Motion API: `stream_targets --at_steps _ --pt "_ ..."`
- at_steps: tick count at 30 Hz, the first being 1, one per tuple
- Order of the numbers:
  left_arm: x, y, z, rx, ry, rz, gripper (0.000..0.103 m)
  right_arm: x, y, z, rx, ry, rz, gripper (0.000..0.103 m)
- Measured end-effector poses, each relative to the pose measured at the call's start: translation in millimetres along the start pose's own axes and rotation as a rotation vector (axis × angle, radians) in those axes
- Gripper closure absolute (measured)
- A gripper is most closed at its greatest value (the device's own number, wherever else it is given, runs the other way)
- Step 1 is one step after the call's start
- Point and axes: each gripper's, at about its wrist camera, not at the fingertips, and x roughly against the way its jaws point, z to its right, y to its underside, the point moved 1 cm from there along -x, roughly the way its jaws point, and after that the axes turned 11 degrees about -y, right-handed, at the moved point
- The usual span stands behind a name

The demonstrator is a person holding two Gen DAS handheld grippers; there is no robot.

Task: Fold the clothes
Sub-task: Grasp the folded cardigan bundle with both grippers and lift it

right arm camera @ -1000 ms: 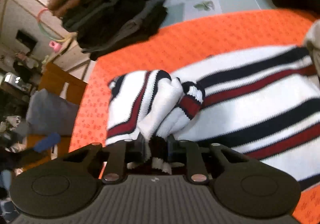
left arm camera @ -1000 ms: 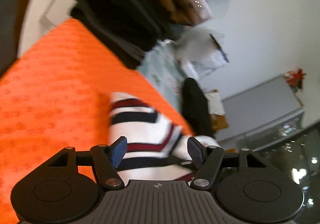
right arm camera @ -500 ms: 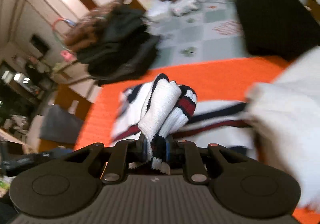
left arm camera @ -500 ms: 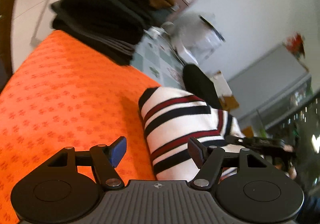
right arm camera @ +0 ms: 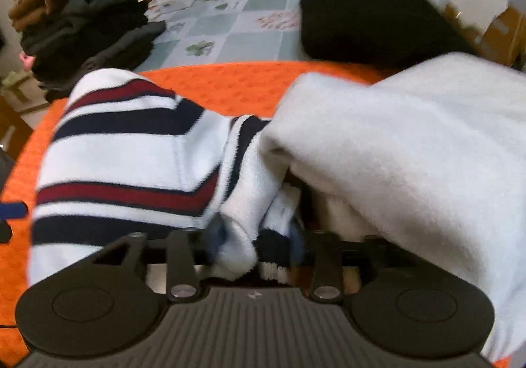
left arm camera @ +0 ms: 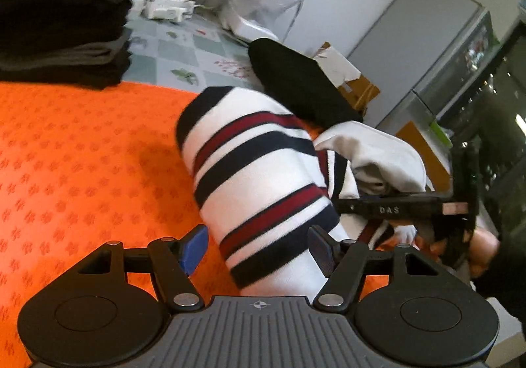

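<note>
Right gripper (right arm camera: 256,243) opening, letting go the cuff of the striped sweater (left arm camera: 259,177) bunched mid-frame on the orange counter (left arm camera: 82,164); left gripper (left arm camera: 259,249) spread astride it – next, square the fold

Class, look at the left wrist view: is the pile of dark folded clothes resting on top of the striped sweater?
No. The pile of dark folded clothes sits at the far edge of the orange cloth, apart from the striped sweater.
</note>
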Motion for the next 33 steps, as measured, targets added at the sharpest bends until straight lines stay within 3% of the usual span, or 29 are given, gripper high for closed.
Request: stream_targets --at_steps 9,12,14,15,18,21,22,25,28,31,32,33 --pt "-18 -51 12 -0.133 0.013 0.058 0.062 58 16 -44 0.136 0.129 0.060 0.042" --pt "-29 -67 18 -0.177 0.011 0.061 0.064 75 22 -59 0.169 0.143 0.117 0.042" --pt "-41 -73 22 -0.200 0.007 0.041 0.063 78 25 -65 0.165 0.098 0.159 0.049" --pt "-47 -75 23 -0.205 -0.001 0.027 0.064 74 25 -65 0.158 0.077 0.157 0.059" --pt "-62 -75 22 -0.200 -0.023 -0.011 0.063 54 26 -63 0.126 0.043 0.117 0.074" --pt "-83 -72 13 -0.159 -0.054 -0.067 0.060 34 35 -54 0.085 0.051 0.075 0.077" --pt "-91 -70 9 -0.140 -0.060 -0.083 0.050 26 39 -51 0.074 0.059 0.058 0.078" --pt "-99 -69 -1 -0.082 -0.056 -0.100 0.037 13 46 -44 0.050 0.054 0.050 0.080" --pt "-93 -70 -5 -0.053 -0.037 -0.082 0.038 12 41 -49 0.078 0.060 0.034 0.080" --pt "-70 -69 -6 -0.035 -0.020 -0.040 0.032 27 35 -45 0.035 0.033 0.074 0.068" --pt "-62 -68 -7 -0.016 -0.015 -0.029 0.031 32 34 -43 0.016 0.023 0.090 0.054" --pt "-54 -66 -9 0.011 -0.012 -0.020 0.027 37 32 -40 -0.002 0.021 0.107 0.034"
